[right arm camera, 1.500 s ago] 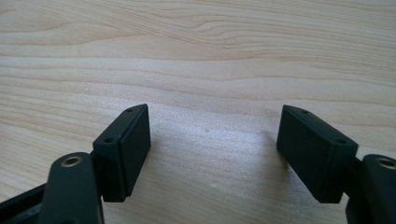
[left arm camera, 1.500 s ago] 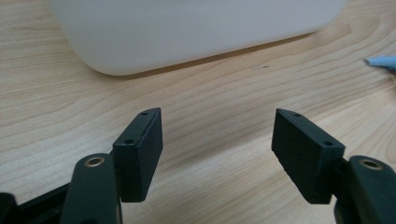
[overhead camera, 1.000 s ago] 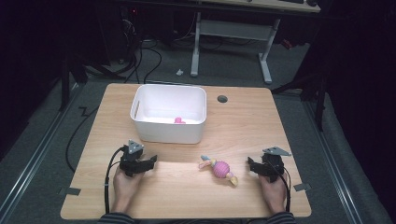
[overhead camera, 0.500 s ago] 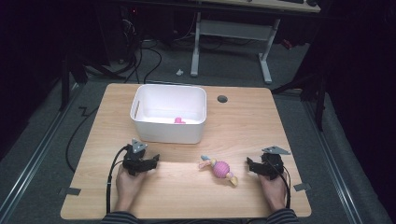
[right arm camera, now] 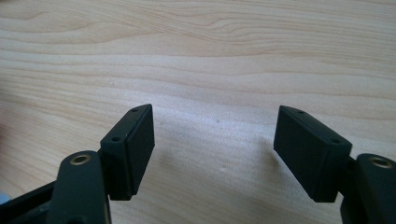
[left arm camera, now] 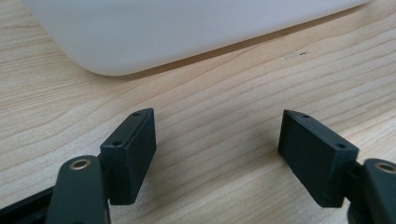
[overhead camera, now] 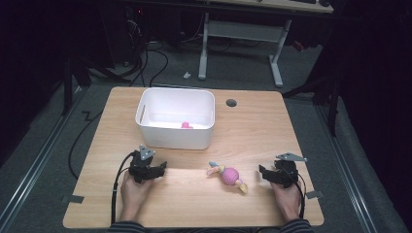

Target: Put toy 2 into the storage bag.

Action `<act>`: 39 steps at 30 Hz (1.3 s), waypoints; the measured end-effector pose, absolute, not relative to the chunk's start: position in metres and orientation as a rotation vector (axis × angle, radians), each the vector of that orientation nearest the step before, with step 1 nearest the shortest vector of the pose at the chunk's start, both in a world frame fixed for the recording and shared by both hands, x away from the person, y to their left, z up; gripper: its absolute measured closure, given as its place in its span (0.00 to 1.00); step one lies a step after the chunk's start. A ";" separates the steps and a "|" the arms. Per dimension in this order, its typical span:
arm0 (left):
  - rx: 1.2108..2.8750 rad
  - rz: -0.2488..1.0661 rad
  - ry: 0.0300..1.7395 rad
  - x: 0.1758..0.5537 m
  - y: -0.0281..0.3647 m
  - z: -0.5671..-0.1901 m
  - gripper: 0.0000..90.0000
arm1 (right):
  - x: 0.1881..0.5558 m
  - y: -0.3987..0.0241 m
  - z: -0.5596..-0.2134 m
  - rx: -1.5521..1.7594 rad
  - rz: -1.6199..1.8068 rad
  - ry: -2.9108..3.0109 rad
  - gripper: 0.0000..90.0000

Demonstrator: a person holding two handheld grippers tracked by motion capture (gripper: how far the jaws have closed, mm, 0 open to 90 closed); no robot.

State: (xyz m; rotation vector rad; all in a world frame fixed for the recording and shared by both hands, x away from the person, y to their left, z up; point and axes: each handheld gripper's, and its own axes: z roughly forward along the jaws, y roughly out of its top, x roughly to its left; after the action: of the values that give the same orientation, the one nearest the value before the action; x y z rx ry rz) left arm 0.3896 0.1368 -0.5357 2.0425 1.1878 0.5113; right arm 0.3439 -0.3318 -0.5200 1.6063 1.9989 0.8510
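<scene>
the toy [overhead camera: 228,175] lies on the bench [overhead camera: 252,126] between the left tongs [overhead camera: 158,170] and right tongs [overhead camera: 265,173], nearer the right, touching neither; both tongs stand apart and empty, the left just opened wider; the bin [overhead camera: 176,138] sits just beyond the left tongs; bare wood lies around the toy
</scene>
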 end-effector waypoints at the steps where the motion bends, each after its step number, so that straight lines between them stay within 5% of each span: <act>1: 2.042 0.512 1.188 0.390 0.137 -0.536 0.31 | 0.343 -0.332 -0.520 1.614 0.853 1.997 0.33; 39: 2.042 0.510 1.187 0.390 0.137 -0.536 0.31 | 0.310 -0.296 -0.473 1.434 1.029 2.132 0.37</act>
State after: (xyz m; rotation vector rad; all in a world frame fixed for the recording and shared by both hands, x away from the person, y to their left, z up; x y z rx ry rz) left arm 0.3896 0.1368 -0.5357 2.0421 1.1873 0.5097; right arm 0.3101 -0.2958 -0.4735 1.4342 2.1319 1.0289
